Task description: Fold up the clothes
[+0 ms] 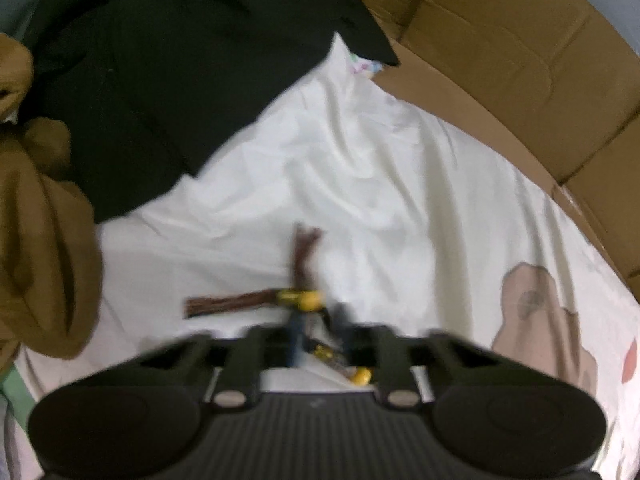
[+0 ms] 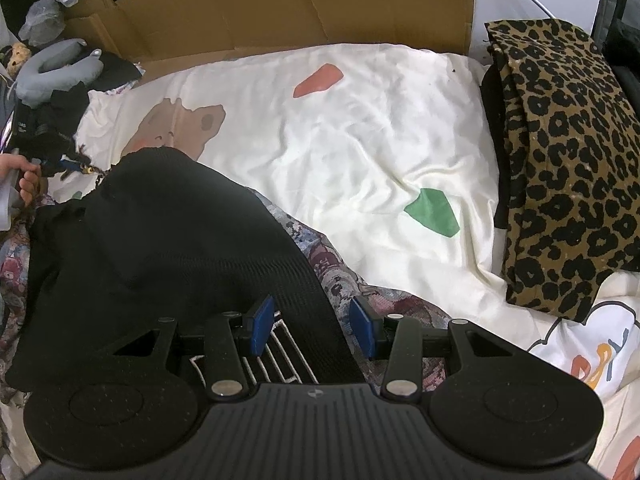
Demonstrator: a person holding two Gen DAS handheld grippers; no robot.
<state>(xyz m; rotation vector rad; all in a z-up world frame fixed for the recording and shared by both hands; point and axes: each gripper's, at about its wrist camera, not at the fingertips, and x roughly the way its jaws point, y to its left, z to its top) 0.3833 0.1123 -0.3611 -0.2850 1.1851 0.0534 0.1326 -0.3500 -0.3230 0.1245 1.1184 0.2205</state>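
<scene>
Clothes lie all over the bed, and the nearest piece to us is the black knit [image 2: 152, 240], heaped just ahead of our right gripper [image 2: 312, 328] on top of a patterned cloth [image 2: 344, 276]. Its weave is fine and ribbed, its surface rumpled into a soft mound, and a flat band of it runs down between our blue pads [image 2: 262, 322]. White stitched lines show on the part under the gripper. The right jaws stand partly spread, one pad on each side of that band — neither pad visibly presses on it.

On the other side, our left gripper [image 1: 316, 332] is blurred and its tips sit close together, pressed shut. Whether they pinch anything we cannot tell; a cord [image 1: 300, 304] with brown tassels and yellow beads lies on the sheet [image 1: 360, 168] right at the tips. In the right view, fingers [image 2: 28, 180] show at the left edge beside that same cord.

Farther out in the left view, a tan garment [image 1: 44, 232] bunches at the left edge, and a dark garment [image 1: 180, 72] spreads flat beyond it over the cream sheet. Across the bed in the right view, a leopard piece [image 2: 560, 160] lies folded at the right, well apart from the knit. A cardboard box [image 2: 280, 4] stands behind the bed.
</scene>
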